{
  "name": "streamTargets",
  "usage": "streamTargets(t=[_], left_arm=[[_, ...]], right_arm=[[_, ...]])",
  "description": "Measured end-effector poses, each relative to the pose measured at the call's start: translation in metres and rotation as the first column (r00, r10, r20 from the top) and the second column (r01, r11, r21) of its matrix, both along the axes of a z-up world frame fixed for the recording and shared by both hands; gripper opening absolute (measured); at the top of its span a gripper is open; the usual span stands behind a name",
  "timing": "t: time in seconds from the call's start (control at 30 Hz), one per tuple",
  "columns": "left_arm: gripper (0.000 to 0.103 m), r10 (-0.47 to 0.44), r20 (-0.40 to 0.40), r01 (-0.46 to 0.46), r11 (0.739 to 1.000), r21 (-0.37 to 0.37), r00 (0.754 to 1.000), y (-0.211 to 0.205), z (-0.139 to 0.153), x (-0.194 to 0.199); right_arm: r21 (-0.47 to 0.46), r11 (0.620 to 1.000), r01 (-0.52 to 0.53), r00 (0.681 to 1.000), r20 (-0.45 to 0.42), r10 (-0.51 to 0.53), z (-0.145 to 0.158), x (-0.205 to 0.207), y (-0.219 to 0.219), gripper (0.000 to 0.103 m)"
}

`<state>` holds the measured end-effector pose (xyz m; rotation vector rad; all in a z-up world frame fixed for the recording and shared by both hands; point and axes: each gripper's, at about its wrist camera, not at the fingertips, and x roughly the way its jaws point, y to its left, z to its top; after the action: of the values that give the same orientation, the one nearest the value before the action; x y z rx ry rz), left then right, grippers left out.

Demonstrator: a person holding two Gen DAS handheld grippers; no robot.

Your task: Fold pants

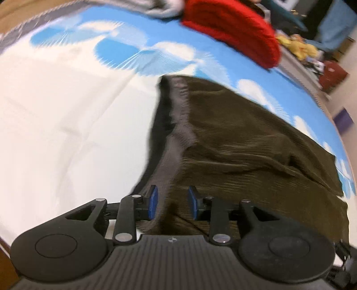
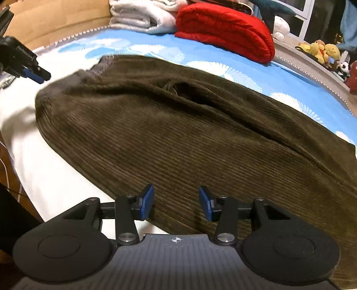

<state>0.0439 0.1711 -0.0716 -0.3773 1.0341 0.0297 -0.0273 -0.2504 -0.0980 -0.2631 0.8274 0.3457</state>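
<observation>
Dark olive corduroy pants [image 2: 178,133] lie folded on a bed with a blue and white cloud-print sheet [image 2: 245,73]. In the left wrist view the pants [image 1: 245,145] show their grey waistband edge [image 1: 178,125] at the left. My left gripper [image 1: 173,201] is open, its blue pads just above the near edge of the pants, holding nothing. My right gripper [image 2: 176,201] is open over the pants' near edge, empty. The left gripper [image 2: 33,74] also shows in the right wrist view, at the far left beside the waistband.
A folded red blanket [image 2: 227,31] and folded white towels [image 2: 145,15] lie at the far side of the bed. Stuffed toys [image 2: 321,51] sit on a ledge at the right. A wooden bed frame [image 2: 55,24] runs along the far left.
</observation>
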Motion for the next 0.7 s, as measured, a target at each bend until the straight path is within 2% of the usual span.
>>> streamTargets(t=[0.1,0.13,0.2,0.37,0.6,0.67,0.7], left_arm=[[0.044,0.052,-0.057,-0.055,0.998,-0.043,0.997,0.021,-0.01,0.006],[0.052,0.063,-0.068,-0.067,0.996,-0.051,0.996,0.027,-0.011,0.007],[0.058,0.08,-0.104,-0.085,0.996,-0.037,0.991,0.031,-0.018,0.009],[0.06,0.042,-0.157,-0.041,0.999,0.009,0.987,0.023,-0.032,0.016],[0.061,0.011,-0.164,-0.001,0.998,0.06,0.986,0.014,-0.038,0.021],[0.061,0.006,-0.162,0.006,0.997,0.074,0.987,0.012,-0.037,0.02],[0.061,0.001,-0.159,0.012,0.997,0.082,0.987,0.01,-0.036,0.019]], right_arm=[[-0.023,1.0,-0.003,0.999,-0.033,0.002,-0.009,-0.001,-0.003,0.052],[-0.032,0.999,-0.008,0.999,-0.04,0.007,-0.015,0.001,-0.002,0.053],[-0.056,0.998,-0.027,0.998,-0.051,0.024,-0.02,0.0,-0.001,0.058],[-0.082,0.994,-0.068,0.994,-0.087,0.061,-0.032,-0.001,0.003,0.062],[-0.129,0.986,-0.106,0.994,-0.053,0.1,-0.034,-0.004,0.013,0.063],[-0.137,0.983,-0.123,0.992,-0.045,0.118,-0.033,-0.005,0.014,0.06],[-0.137,0.981,-0.135,0.991,-0.042,0.131,-0.033,-0.005,0.014,0.055]])
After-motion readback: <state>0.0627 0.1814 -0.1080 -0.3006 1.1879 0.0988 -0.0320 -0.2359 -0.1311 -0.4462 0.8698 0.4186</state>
